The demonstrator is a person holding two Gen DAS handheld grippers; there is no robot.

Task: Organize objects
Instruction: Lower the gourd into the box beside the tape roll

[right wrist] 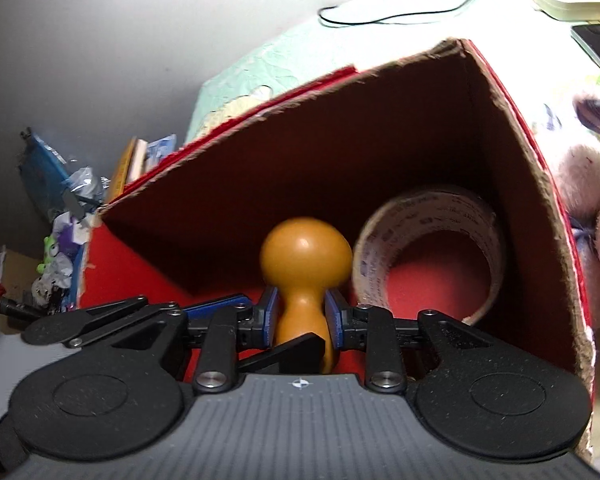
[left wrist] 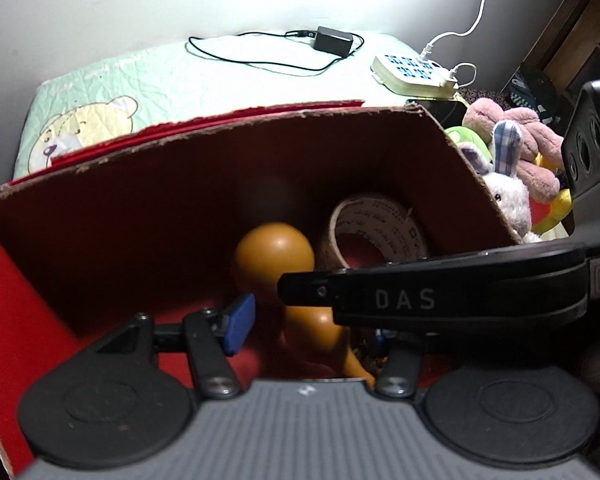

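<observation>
An orange wooden pestle-like piece with a round knob (right wrist: 305, 254) stands inside a red cardboard box (right wrist: 512, 92), next to a roll of printed tape (right wrist: 428, 248). My right gripper (right wrist: 302, 312) is shut on its narrow neck, both blue pads pressing on it. In the left wrist view the same orange piece (left wrist: 275, 254) and tape roll (left wrist: 380, 224) lie low in the box (left wrist: 260, 118). My left gripper (left wrist: 312, 328) reaches in beside it; its left blue pad (left wrist: 240, 320) stands apart from the neck. Its other finger is hidden behind the right gripper's black body (left wrist: 440, 300).
Plush toys (left wrist: 512, 152) lie right of the box on a pale green quilt (left wrist: 100, 92). Behind are a white power strip (left wrist: 412, 72) and a black adapter (left wrist: 334, 40) with its cable. Books and clutter (right wrist: 60, 200) sit left of the box.
</observation>
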